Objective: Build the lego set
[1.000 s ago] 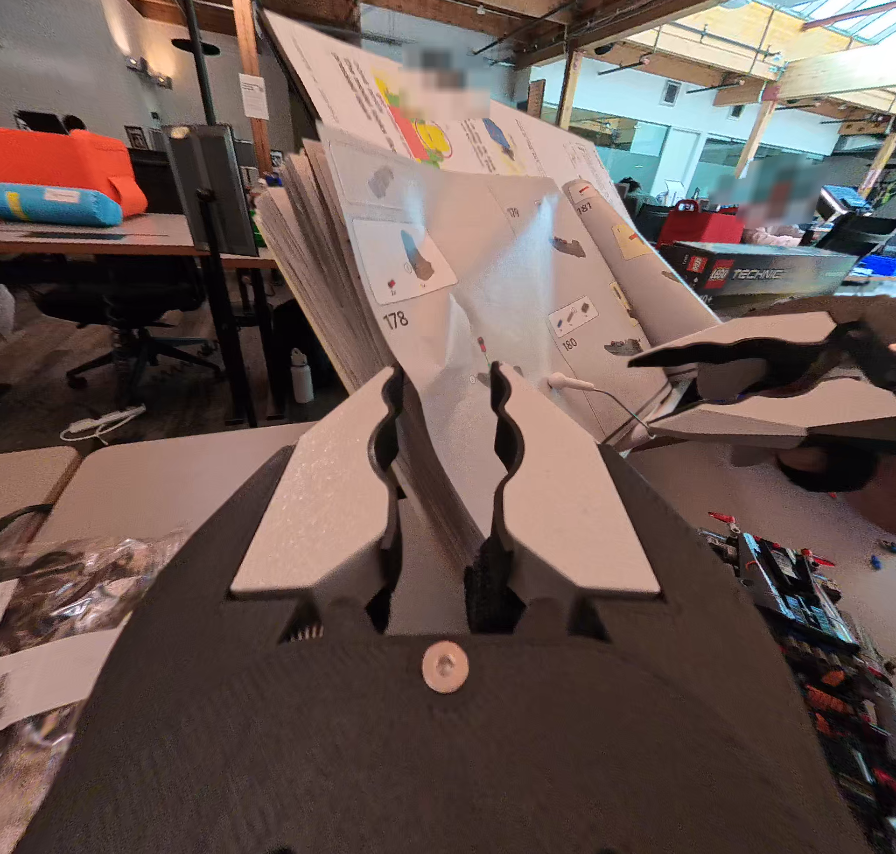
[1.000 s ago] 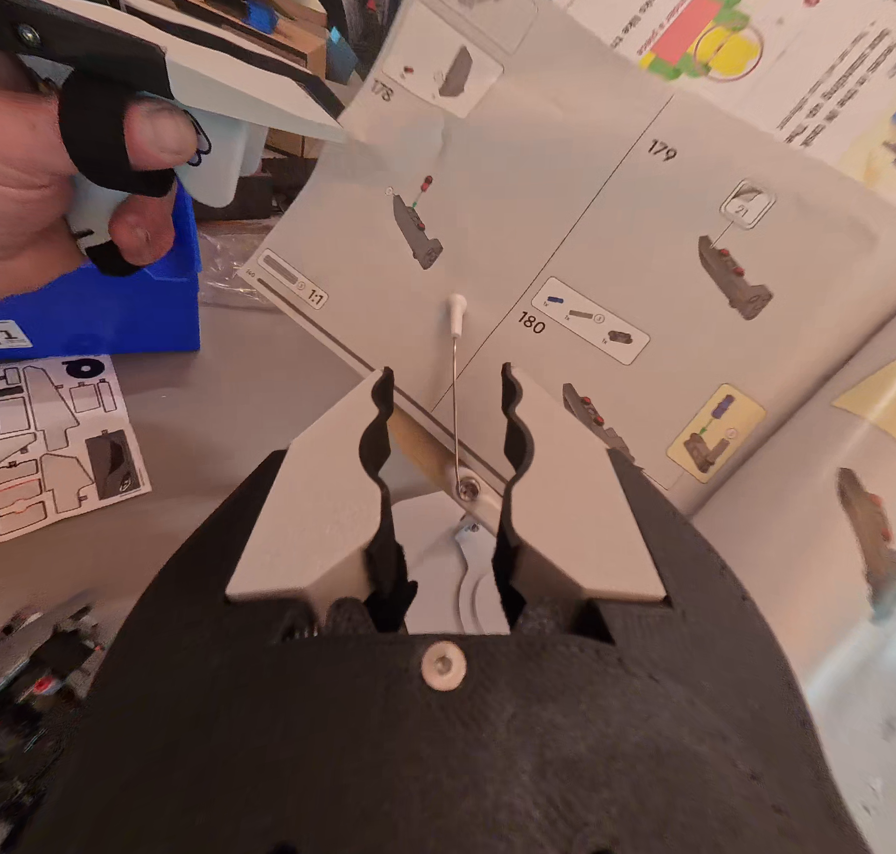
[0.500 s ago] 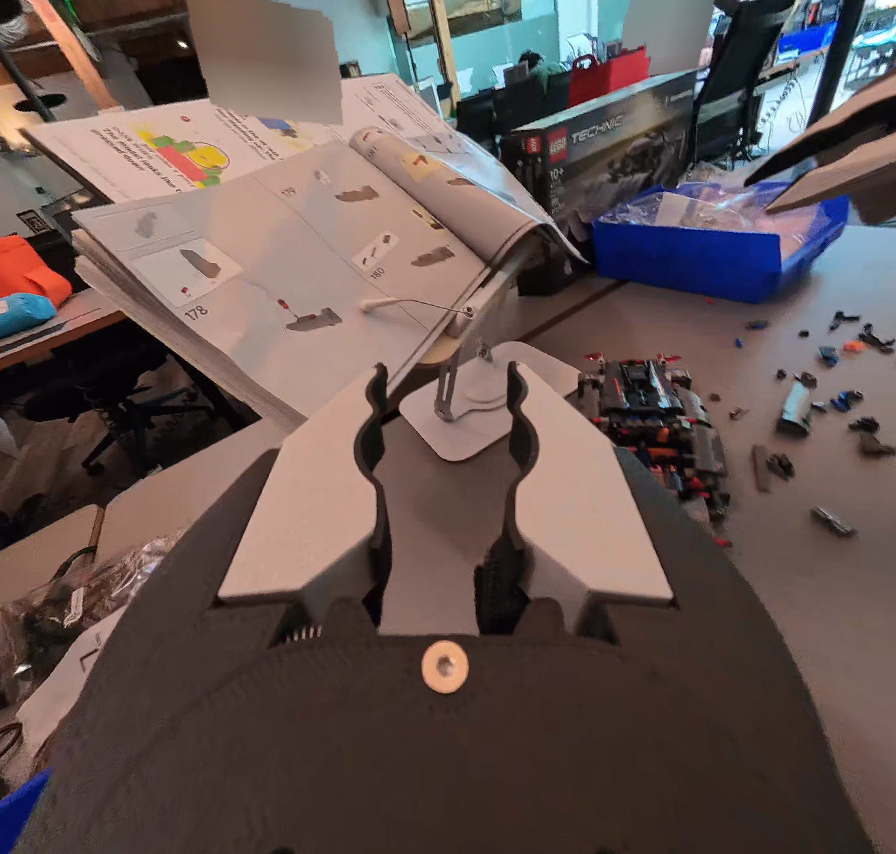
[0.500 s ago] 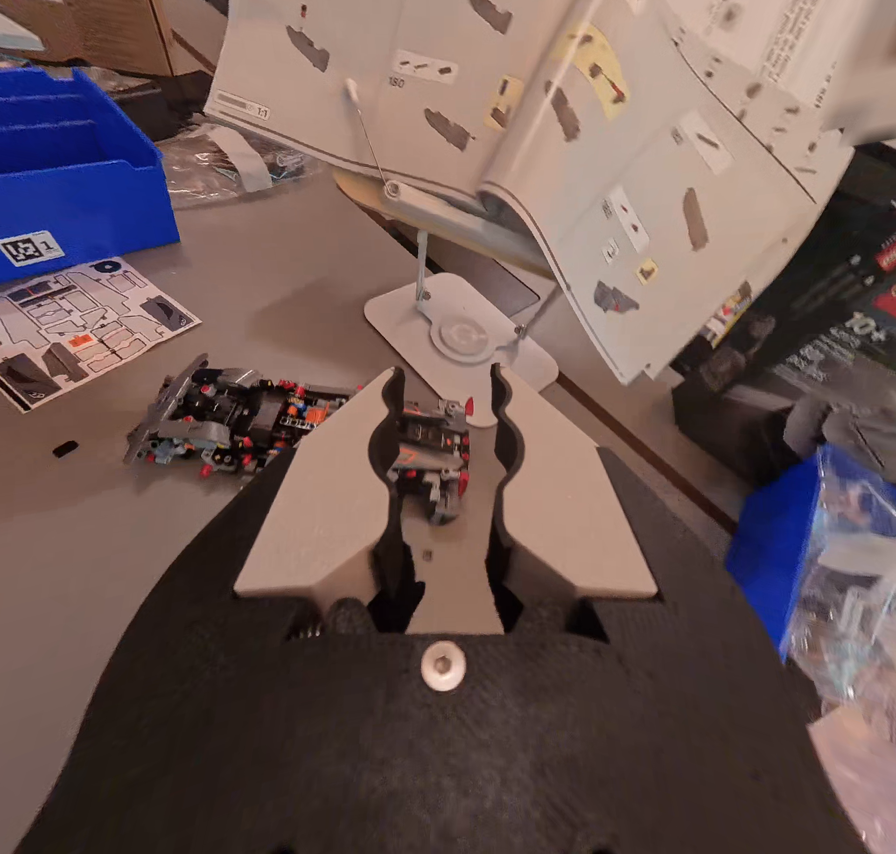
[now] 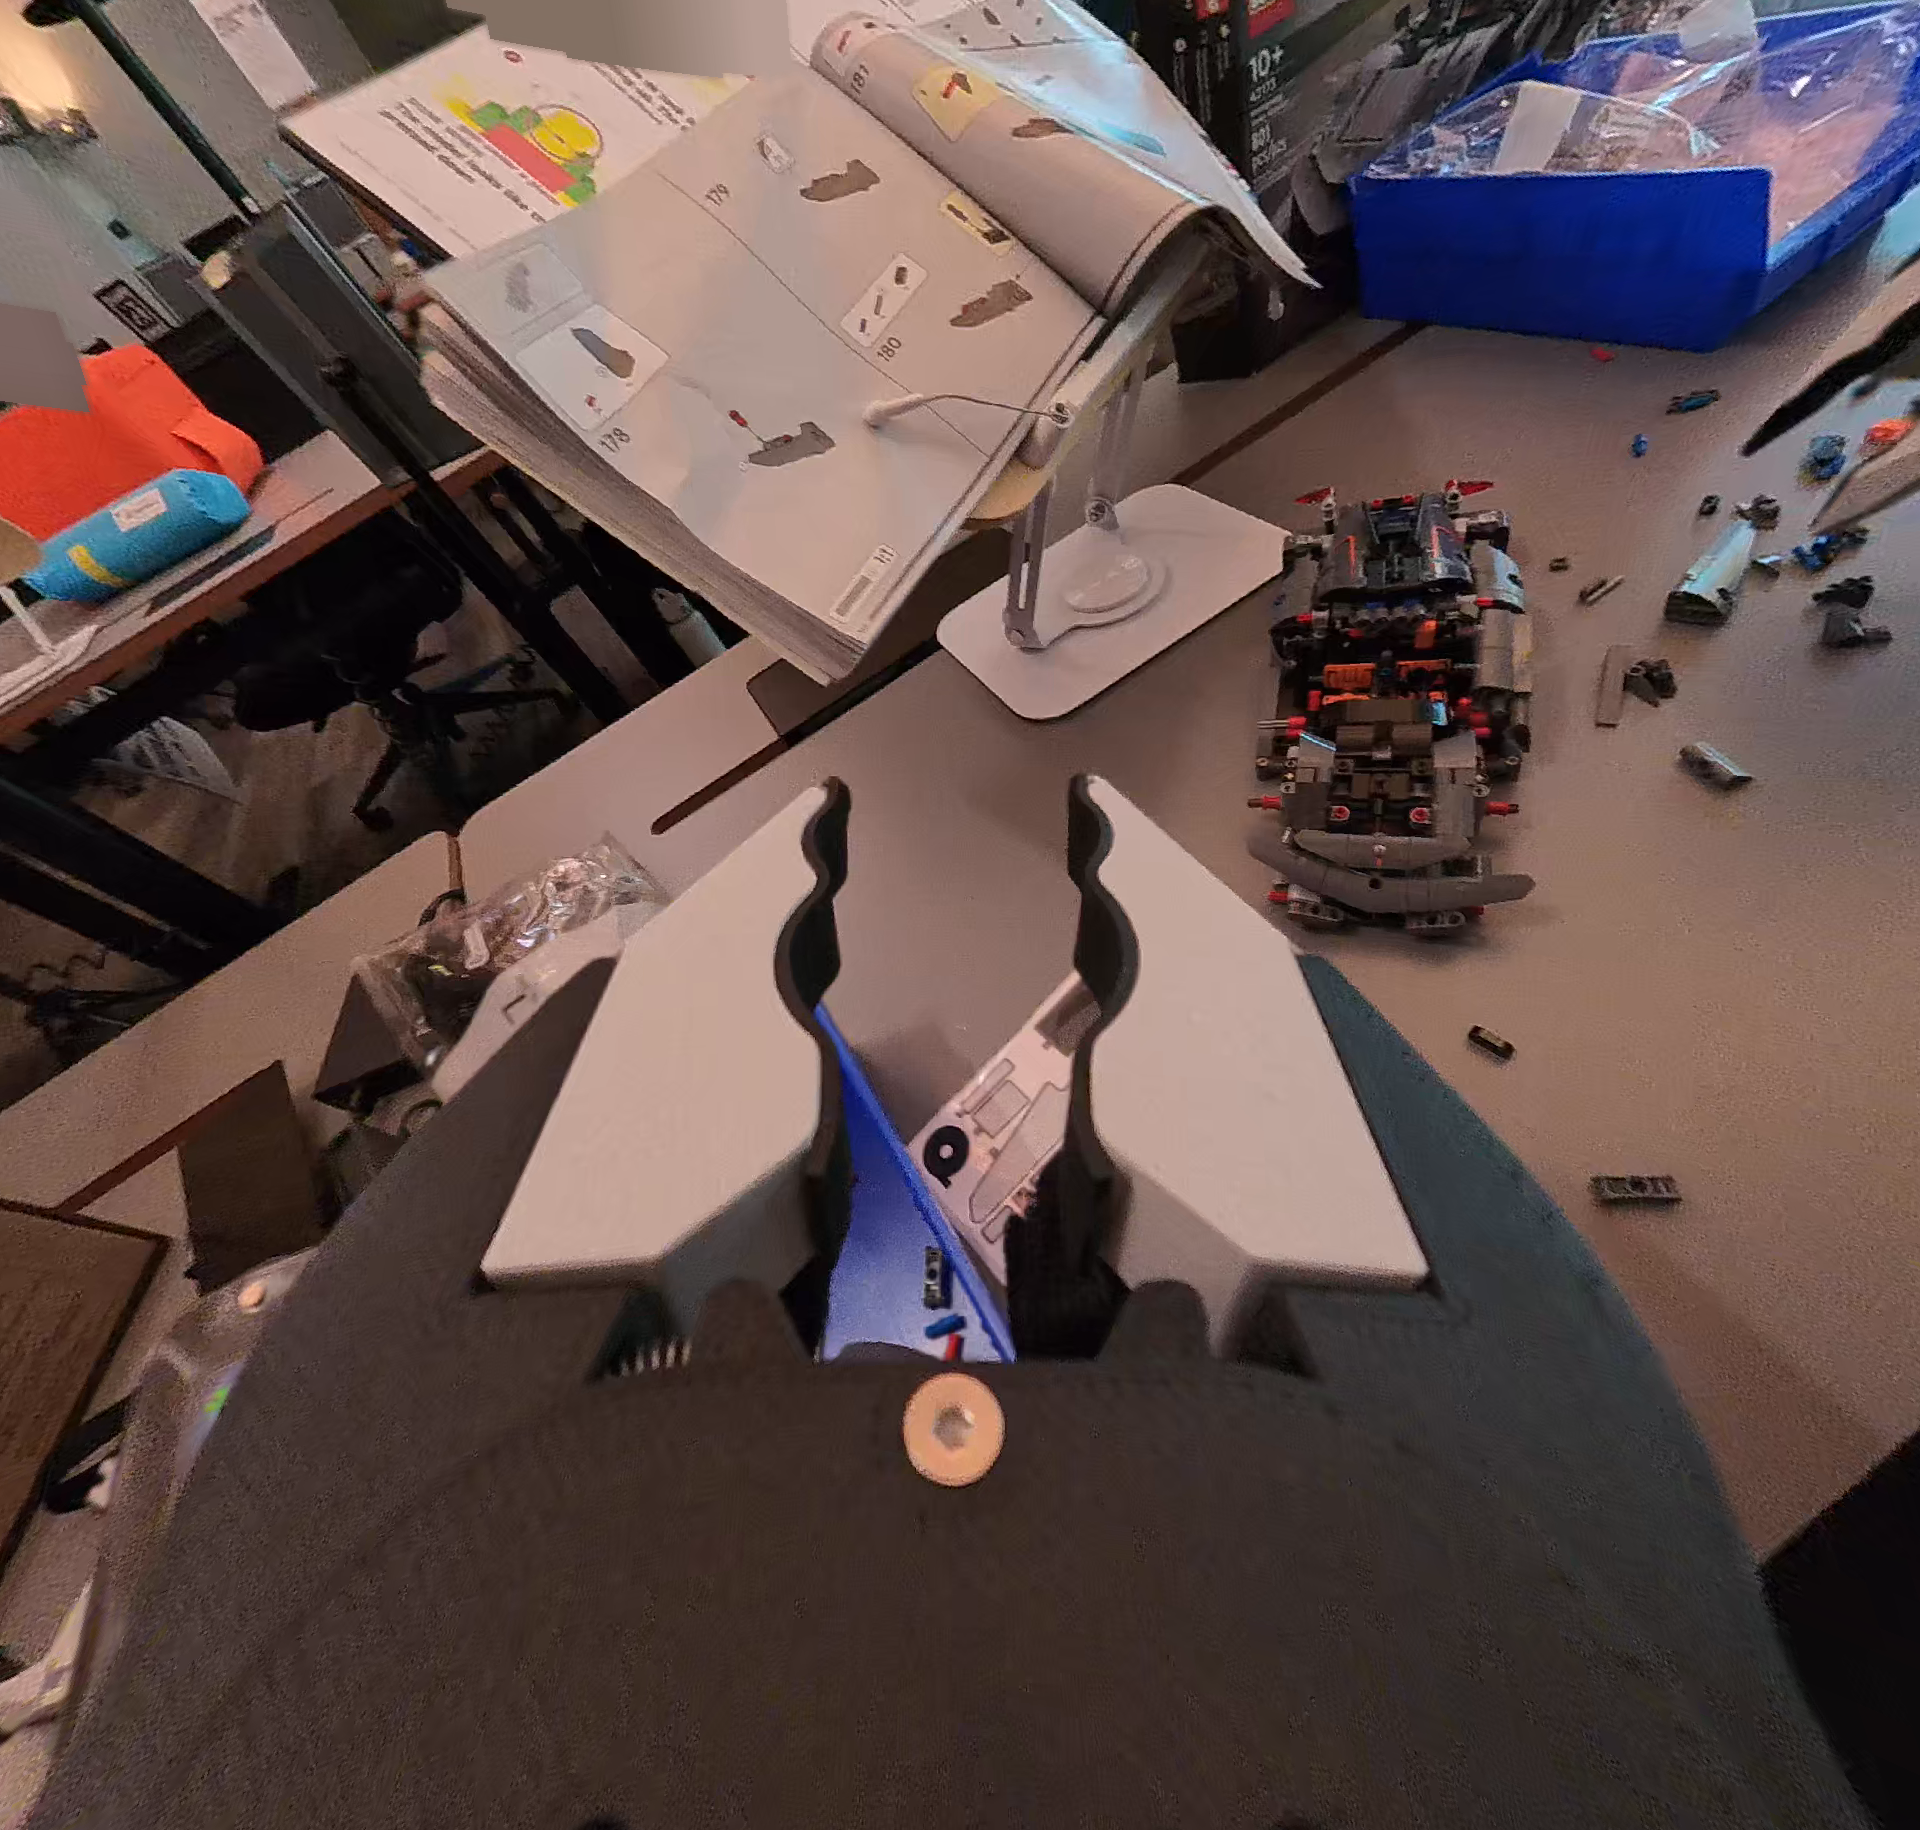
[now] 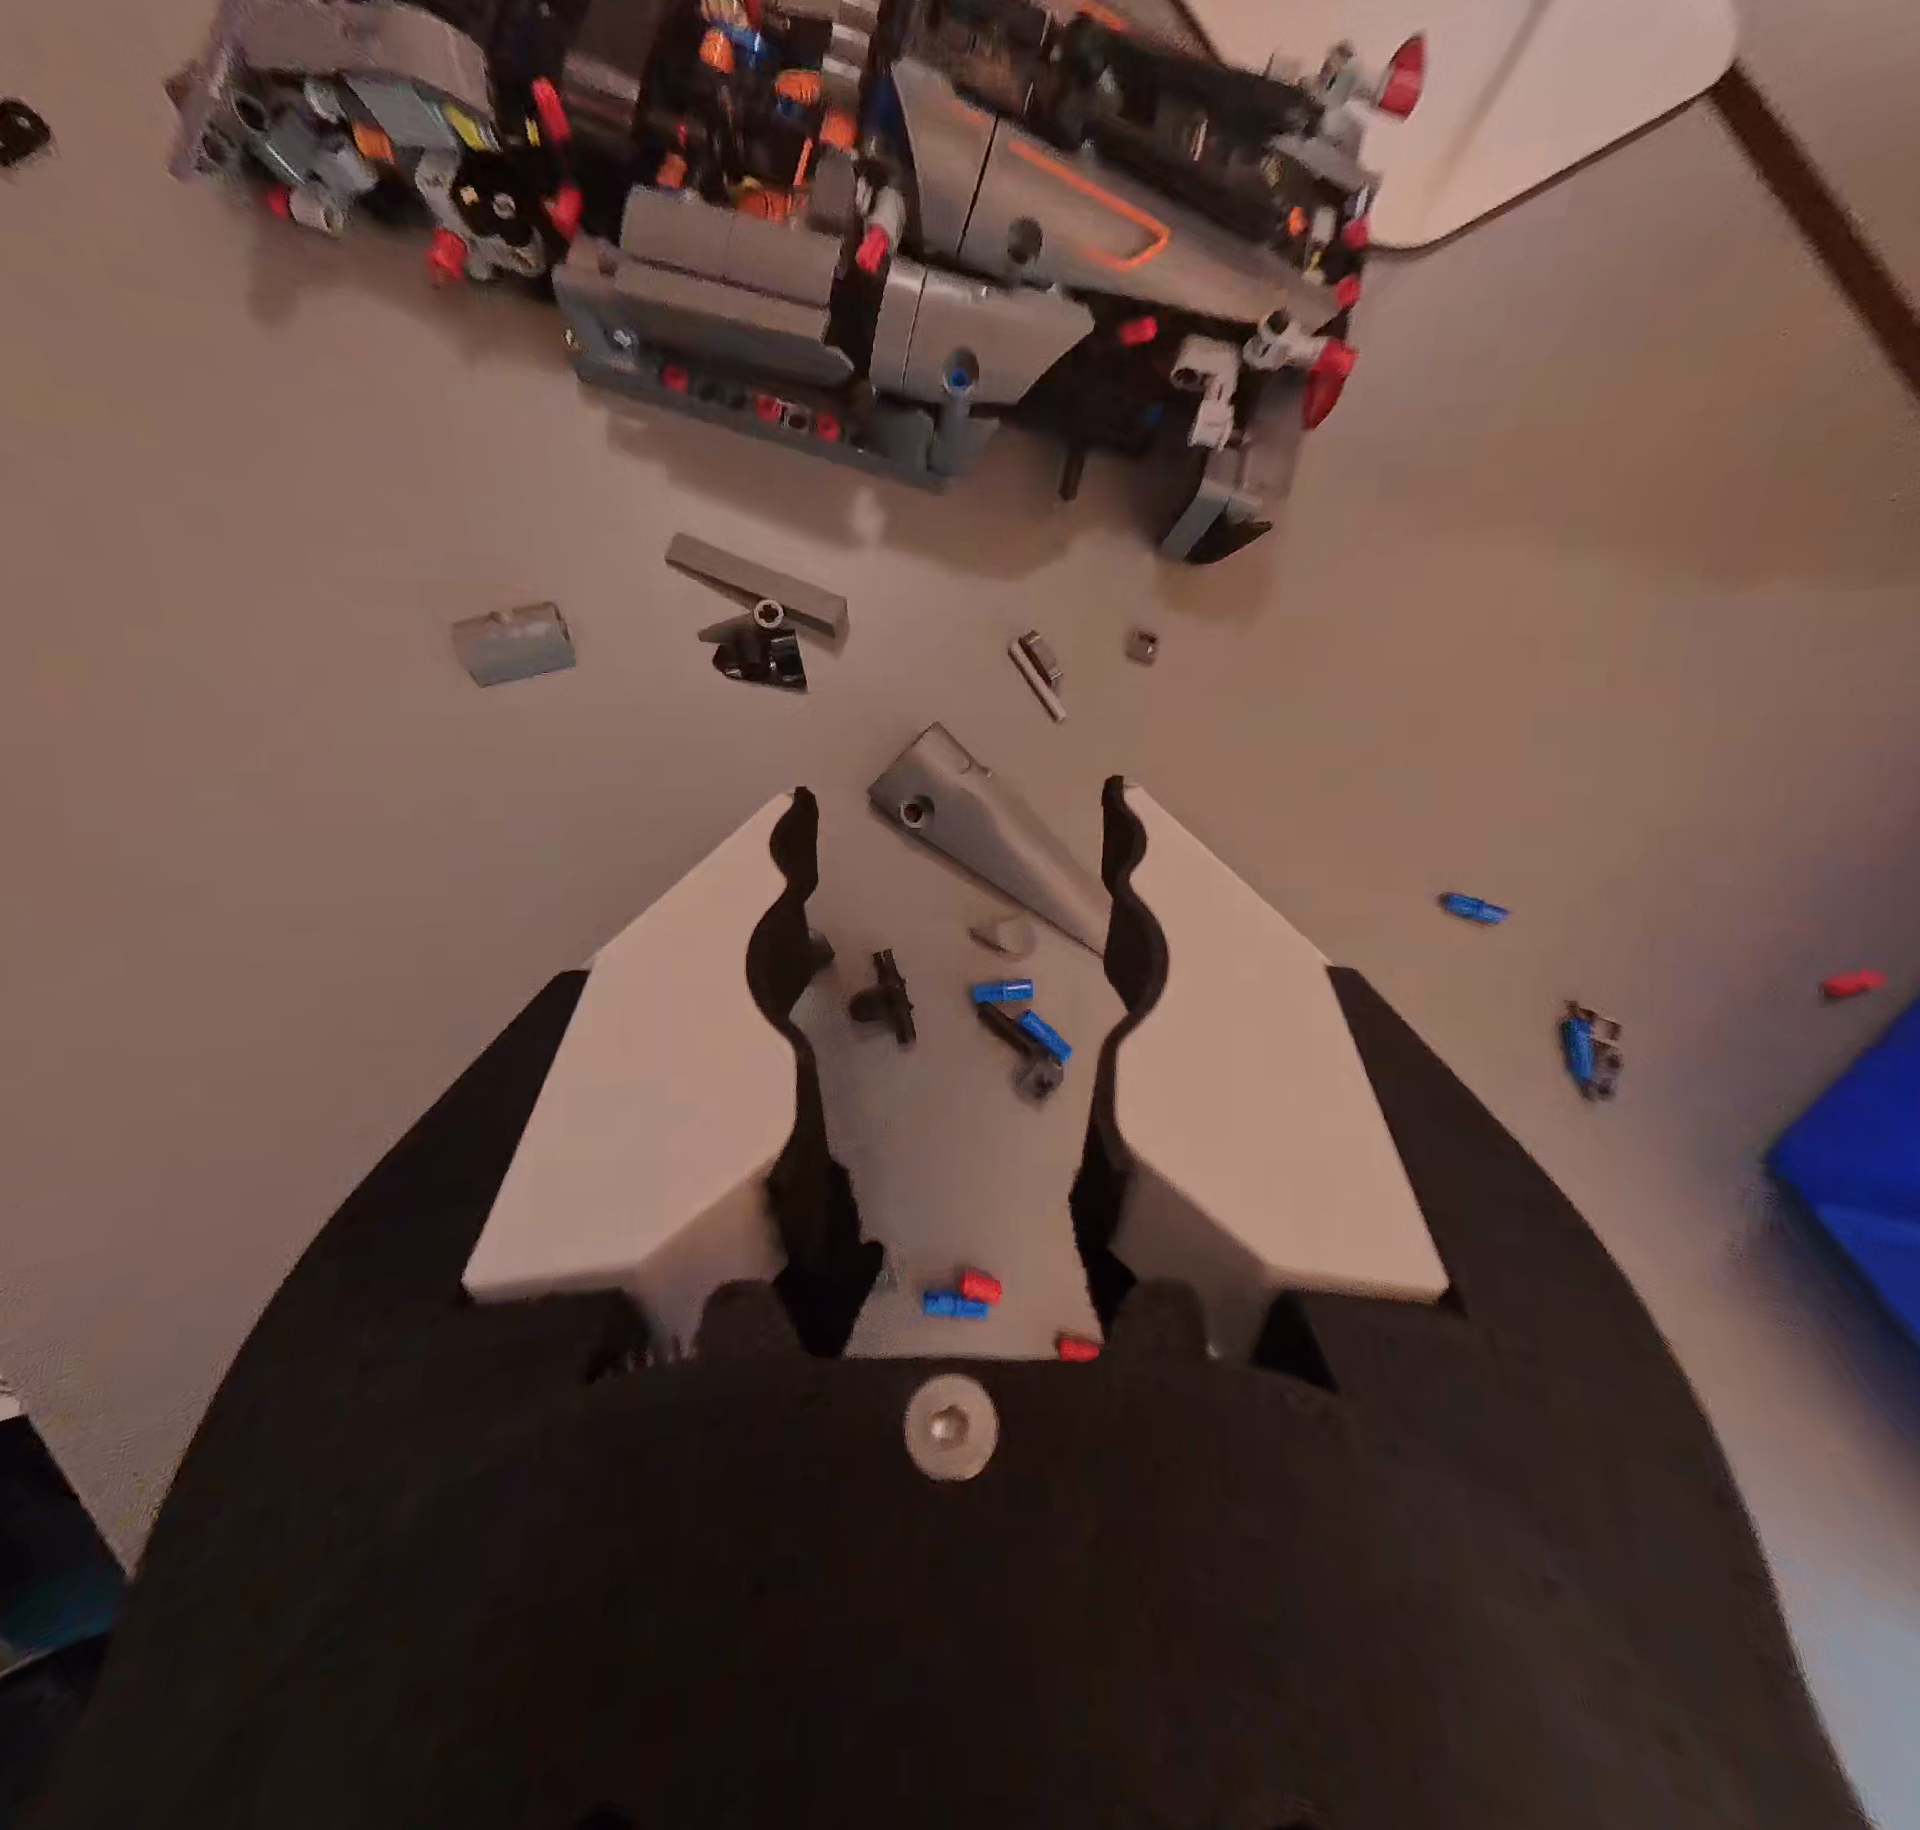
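A partly built grey, black and orange lego car point(image 5: 1392, 700) lies on the table; it also shows in the right wrist view point(image 6: 831, 222). My left gripper point(image 5: 951, 804) is open and empty above the table's near left, over a blue bin point(image 5: 894, 1219) and a sticker sheet point(image 5: 997, 1126). My right gripper point(image 6: 956, 793) is open and empty, hovering over loose pieces: a grey wedge panel point(image 6: 987, 835), blue pins point(image 6: 1023, 1011) and a black connector point(image 6: 888, 1001). The right gripper's tip point(image 5: 1860, 430) shows at the left wrist view's right edge.
An open instruction book point(image 5: 790, 326) rests on a white stand point(image 5: 1112, 596). A lego box point(image 5: 1299, 45) and a blue bin of bags point(image 5: 1610, 222) stand behind. Loose pieces point(image 5: 1714, 575) lie right of the car. Plastic bags point(image 5: 499, 928) lie left. One gripper's finger ends stand about 45 centimeters off the other's. Measured from the fingertips, the black connector point(image 6: 888, 1001) is 7 centimeters or so from the right gripper and 50 centimeters from the left. Seen from the left wrist view point(image 5: 1851, 586) as well.
Both grippers have pulled back from the instruction book and tilted down toward the table. The right one now hangs over the loose pieces beside the car.
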Available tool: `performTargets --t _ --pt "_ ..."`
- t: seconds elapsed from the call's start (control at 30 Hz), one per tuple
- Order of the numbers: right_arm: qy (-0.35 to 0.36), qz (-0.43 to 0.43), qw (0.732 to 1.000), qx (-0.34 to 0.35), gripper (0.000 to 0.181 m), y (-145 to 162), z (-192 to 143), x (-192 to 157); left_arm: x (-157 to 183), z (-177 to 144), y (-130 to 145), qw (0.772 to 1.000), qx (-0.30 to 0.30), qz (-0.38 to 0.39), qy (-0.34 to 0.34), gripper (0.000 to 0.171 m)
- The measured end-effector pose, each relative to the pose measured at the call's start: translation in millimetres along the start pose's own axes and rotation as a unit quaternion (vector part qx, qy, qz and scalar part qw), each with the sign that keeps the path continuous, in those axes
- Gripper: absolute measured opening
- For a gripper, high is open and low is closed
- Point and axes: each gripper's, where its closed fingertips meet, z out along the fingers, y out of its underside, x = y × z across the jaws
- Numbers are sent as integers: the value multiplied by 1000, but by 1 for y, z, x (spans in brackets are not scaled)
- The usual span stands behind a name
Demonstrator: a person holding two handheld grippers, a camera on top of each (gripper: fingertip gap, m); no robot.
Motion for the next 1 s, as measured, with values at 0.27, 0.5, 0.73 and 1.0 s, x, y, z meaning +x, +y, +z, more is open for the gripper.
performTargets --t 0.27,0.5,0.73,1.0 --pt "-63 -2 997 -36 44 26 40 -2 59 30 23 996 -29 19 80 40" --pt "-86 -15 996 -29 14 22 53 -8 126 47 38 986 -38 -1 161 34" --pt "-84 -15 996 -23 6 20 55 -8 217 52 57 970 -23 -8 240 24" --pt "-82 6 997 -15 8 20 54 -7 117 -14 62 994 3 9 112 18"
